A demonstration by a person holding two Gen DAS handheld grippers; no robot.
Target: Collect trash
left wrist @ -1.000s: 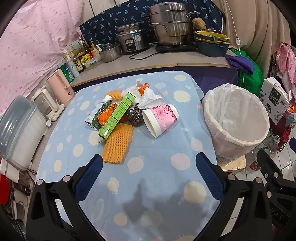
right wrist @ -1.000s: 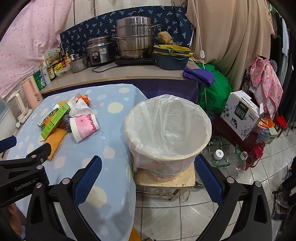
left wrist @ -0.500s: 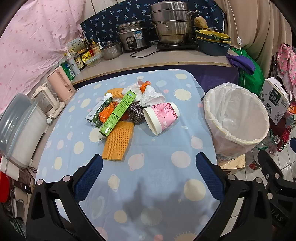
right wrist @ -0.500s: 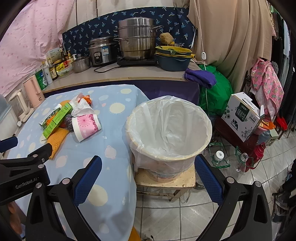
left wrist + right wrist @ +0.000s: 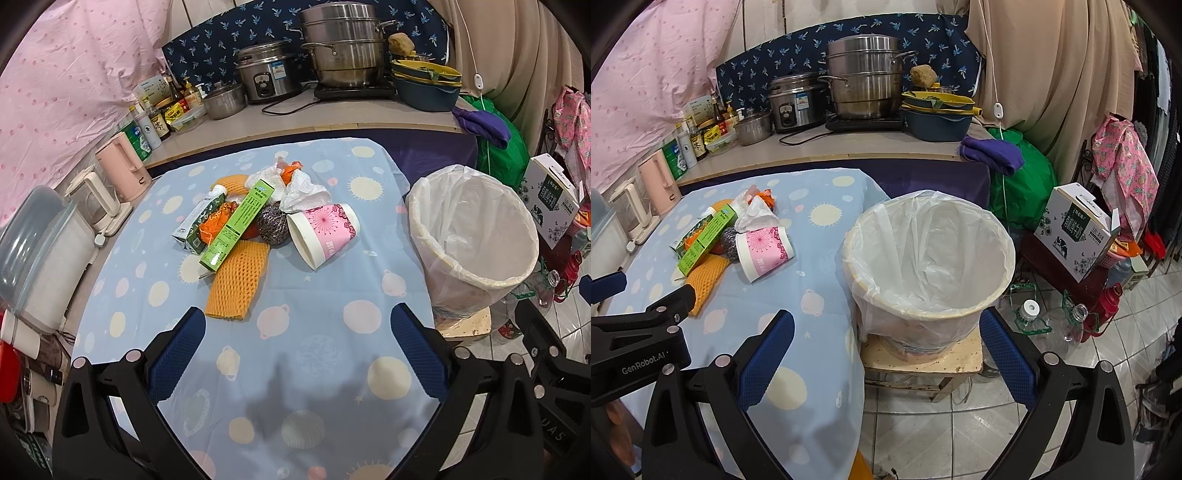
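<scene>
I've got my left gripper (image 5: 297, 345) hanging over the near part of the blue dotted tablecloth (image 5: 314, 332), jaws spread wide, nothing between them. Taking the pink paper cup (image 5: 325, 230) as my marker: it lies on its side in the middle of the cloth, mouth turned toward me. Just left of the cup sits the steel scourer (image 5: 272, 228), touching it or nearly. Behind the cup, crumpled white tissue (image 5: 301, 190) with a scrap of orange in it. Further left of the cup, the long green box (image 5: 238, 225) lies slanted across a small carton (image 5: 197, 227), and the orange foam net (image 5: 236, 282) lies flat on the near-left side of the cup, closest to my left claw. Right of the cup, off the table edge, stands the white-lined bin (image 5: 472, 236) on a low wooden stool (image 5: 923, 360). My right gripper (image 5: 886, 352) points at that bin, jaws also wide apart and empty, hanging in front of its rim beside the table edge
</scene>
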